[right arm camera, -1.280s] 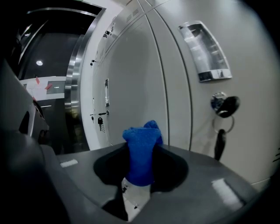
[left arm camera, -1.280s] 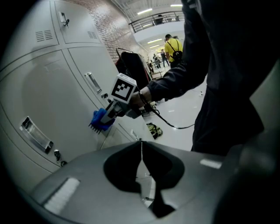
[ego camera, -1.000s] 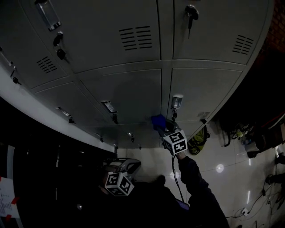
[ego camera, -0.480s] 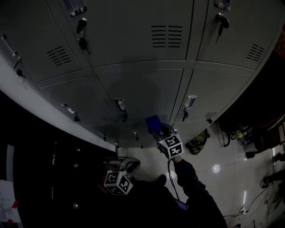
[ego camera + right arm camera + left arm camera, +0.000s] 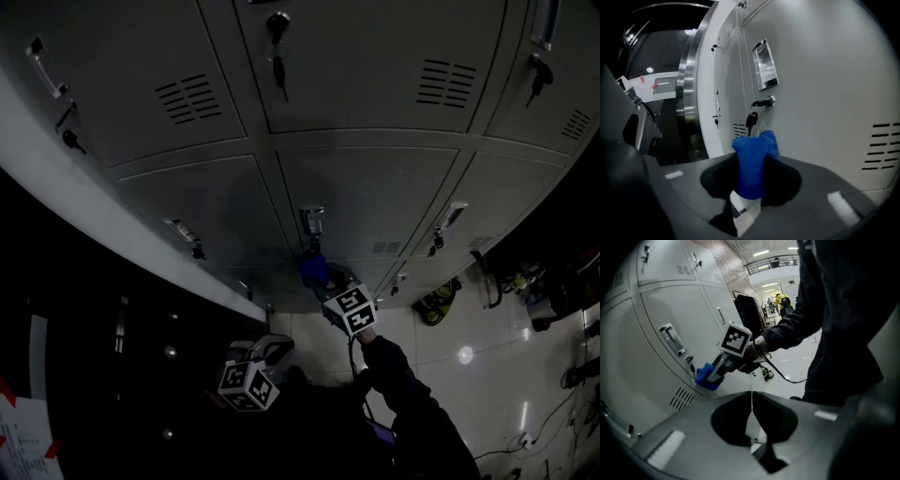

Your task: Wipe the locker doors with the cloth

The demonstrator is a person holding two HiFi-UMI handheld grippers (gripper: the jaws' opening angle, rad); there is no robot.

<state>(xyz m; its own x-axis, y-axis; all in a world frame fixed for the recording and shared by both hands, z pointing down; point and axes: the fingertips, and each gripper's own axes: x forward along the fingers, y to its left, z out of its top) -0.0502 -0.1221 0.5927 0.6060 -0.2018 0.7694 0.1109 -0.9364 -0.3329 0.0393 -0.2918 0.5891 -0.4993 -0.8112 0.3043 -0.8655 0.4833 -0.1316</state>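
Observation:
My right gripper (image 5: 322, 283) is shut on a blue cloth (image 5: 313, 271) and presses it against a lower grey locker door (image 5: 384, 202), just under the door's metal handle (image 5: 312, 222). In the right gripper view the cloth (image 5: 751, 161) stands up between the jaws, its top touching the door below a hanging key (image 5: 751, 119) and the handle (image 5: 765, 65). My left gripper (image 5: 265, 349) hangs low and away from the lockers. Its jaws (image 5: 751, 401) are shut with nothing between them. From there I see the right gripper (image 5: 723, 364) and the cloth (image 5: 705, 378) on the door.
Rows of grey lockers (image 5: 366, 66) with vents, keys and handles fill the upper view. A glossy floor (image 5: 469, 356) lies at the right with a yellow-green bag (image 5: 435, 306) and cables. A steel column (image 5: 689, 93) borders the lockers. A black trolley (image 5: 749, 315) stands further along.
The right gripper has slid the cloth leftward across the lower door, ending under its handle. My head has turned, shifting the lockers rightward in view. The left gripper has stayed put.

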